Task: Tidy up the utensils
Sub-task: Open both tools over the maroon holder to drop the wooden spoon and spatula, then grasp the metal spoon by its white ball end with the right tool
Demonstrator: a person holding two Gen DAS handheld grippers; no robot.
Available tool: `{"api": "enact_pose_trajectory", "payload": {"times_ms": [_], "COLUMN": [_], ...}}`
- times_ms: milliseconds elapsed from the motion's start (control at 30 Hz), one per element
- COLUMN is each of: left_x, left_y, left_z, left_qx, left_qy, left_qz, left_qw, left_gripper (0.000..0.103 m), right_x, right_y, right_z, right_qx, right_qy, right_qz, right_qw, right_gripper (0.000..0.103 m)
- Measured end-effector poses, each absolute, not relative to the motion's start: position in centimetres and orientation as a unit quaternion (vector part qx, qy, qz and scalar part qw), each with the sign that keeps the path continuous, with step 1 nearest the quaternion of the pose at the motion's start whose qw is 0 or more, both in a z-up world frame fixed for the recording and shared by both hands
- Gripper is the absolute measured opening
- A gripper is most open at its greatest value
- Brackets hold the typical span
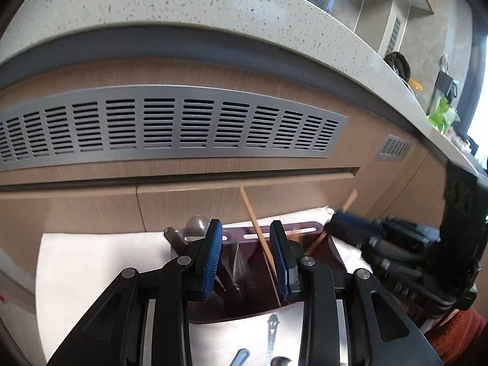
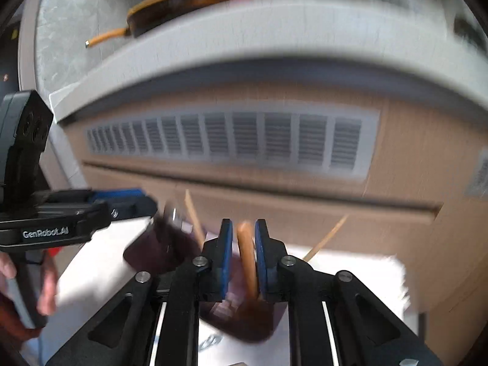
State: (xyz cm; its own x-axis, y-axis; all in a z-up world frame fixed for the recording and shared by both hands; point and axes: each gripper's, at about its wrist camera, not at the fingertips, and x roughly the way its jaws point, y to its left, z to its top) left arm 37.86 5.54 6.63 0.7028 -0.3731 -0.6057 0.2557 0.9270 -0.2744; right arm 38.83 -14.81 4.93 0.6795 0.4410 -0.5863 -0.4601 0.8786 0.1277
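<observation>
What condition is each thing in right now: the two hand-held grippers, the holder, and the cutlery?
Left hand-held gripper: open, holding nothing, above the holder.
Right hand-held gripper: shut on a wooden utensil.
Purple utensil holder: upright on the white cloth.
Chopstick: leaning in the holder.
Metal spoons: lying flat on the cloth.

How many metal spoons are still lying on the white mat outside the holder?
2, both on the white mat at the left wrist view's bottom edge: a smiley-face spoon and another spoon left of it. The gripper body may hide others.
</observation>
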Motion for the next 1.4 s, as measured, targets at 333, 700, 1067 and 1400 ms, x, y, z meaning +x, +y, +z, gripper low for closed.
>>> {"api": "enact_pose_trajectory", "payload": {"times_ms": [333,700,1067,1400], "left_x": [31.3,21.0,17.0,18.1], "left_y": [8.5,12.5,13.8,12.1], "left_z": [6.4,-3.7,-6.4,-5.6], "left_qx": [-0.108,-0.122,-0.126,-0.091], "left_qy": [0.344,0.440,0.454,0.449], "left_qz": [-0.153,-0.073,-0.051,-0.055], "left_qw": [0.920,0.887,0.881,0.887], "left_gripper": [0.040,0.040,0.043,0.043], "right_x": [32.7,22.8,22.5,21.7], "right_y": [-17.3,-19.0,-17.5,-19.1], "right_z": [4.8,-5.7,-6.9,-5.0], "right_qx": [-0.054,-0.098,-0.147,-0.130], "right_qy": [0.336,0.463,0.459,0.448], "right_qz": [0.282,0.300,0.275,0.261], "right_qw": [0.897,0.828,0.832,0.845], "right_gripper": [0.020,0.020,0.021,0.020]}}
